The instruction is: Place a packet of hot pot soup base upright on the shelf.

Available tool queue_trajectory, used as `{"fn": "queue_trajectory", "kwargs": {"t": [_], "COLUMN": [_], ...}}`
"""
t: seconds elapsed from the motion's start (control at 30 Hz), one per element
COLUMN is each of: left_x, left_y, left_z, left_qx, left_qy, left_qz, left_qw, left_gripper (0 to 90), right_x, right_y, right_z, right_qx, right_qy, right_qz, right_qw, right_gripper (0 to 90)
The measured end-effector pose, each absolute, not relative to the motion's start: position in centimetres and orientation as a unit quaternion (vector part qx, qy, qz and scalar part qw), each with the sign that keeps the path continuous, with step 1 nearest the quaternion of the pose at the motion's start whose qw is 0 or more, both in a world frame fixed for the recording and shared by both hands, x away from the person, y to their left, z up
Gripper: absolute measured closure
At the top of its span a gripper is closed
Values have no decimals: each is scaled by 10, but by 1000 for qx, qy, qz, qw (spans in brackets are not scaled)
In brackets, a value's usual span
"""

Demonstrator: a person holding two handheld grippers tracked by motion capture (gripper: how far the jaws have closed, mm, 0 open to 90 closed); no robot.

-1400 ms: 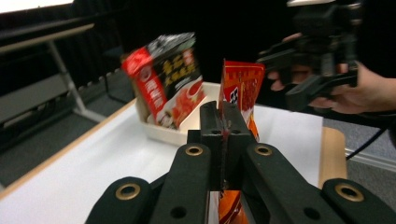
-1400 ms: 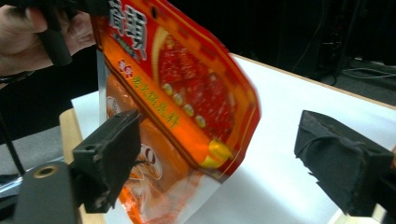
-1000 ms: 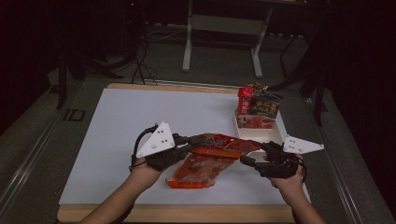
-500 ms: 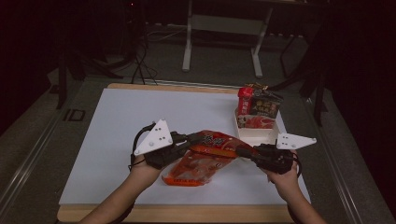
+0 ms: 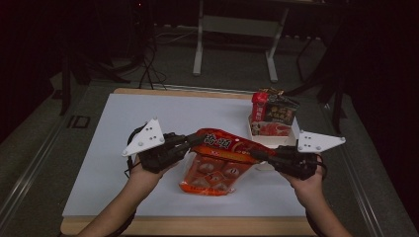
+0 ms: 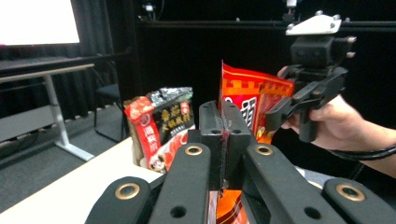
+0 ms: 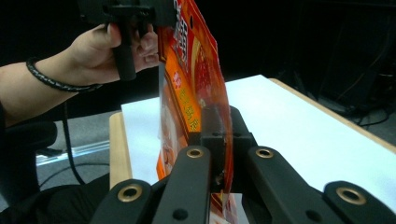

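Note:
An orange-red snack bag (image 5: 222,148) hangs stretched between both grippers, its lower part drooping toward the white table (image 5: 123,118). My left gripper (image 5: 195,141) is shut on the bag's left edge; in the left gripper view its jaws (image 6: 223,122) pinch the thin seam of the bag (image 6: 247,102). My right gripper (image 5: 257,154) is shut on the right edge, its jaws having just closed on it. In the right gripper view the jaws (image 7: 219,122) clamp the bag (image 7: 187,70), with the other hand's gripper (image 7: 140,14) holding the far end.
A white tray (image 5: 291,140) at the table's right side holds upright snack packets (image 5: 274,111), close behind my right gripper; the same packets (image 6: 161,126) show in the left gripper view. Table legs and cables stand on the dark floor beyond the far edge.
The right gripper came in to the bag's right edge, shut on it and rose. The bag, lying flat a second ago, is now lifted and stretched between both grippers.

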State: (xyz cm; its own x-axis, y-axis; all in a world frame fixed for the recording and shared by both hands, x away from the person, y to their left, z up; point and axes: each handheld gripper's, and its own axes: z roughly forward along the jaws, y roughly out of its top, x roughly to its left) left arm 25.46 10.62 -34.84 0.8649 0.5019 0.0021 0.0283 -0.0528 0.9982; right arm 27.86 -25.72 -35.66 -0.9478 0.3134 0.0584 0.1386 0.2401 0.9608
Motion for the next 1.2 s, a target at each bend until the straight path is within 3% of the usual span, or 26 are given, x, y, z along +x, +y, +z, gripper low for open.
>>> {"fn": "queue_trajectory", "kwargs": {"t": [0.5,0.53,0.7,0.73,0.77,0.83,0.93,1.03,1.2], "left_x": [260,260,256,254,253,251,247,244,241], "left_y": [106,106,105,105,105,107,113,124,143], "left_z": [-347,-348,-353,-355,-357,-359,-363,-370,-387], "left_qx": [699,696,690,695,694,694,687,685,683], "left_qy": [189,187,179,194,199,208,214,234,264], "left_qz": [180,183,202,216,214,221,235,229,225], "left_qw": [666,669,671,658,658,653,653,651,643], "left_gripper": [807,776,456,456,313,178,150,49,29], "right_x": [284,285,286,285,285,286,285,288,295], "right_y": [-257,-258,-263,-264,-268,-272,-275,-283,-299], "right_z": [-310,-309,-300,-298,-291,-287,-283,-276,-267], "right_qx": [149,151,168,171,180,185,188,189,206], "right_qy": [796,794,783,781,776,774,771,770,761], "right_qz": [577,579,591,592,595,597,597,594,594], "right_qw": [108,107,99,101,102,102,118,137,157], "right_gripper": [900,900,900,900,900,900,900,900,900]}}
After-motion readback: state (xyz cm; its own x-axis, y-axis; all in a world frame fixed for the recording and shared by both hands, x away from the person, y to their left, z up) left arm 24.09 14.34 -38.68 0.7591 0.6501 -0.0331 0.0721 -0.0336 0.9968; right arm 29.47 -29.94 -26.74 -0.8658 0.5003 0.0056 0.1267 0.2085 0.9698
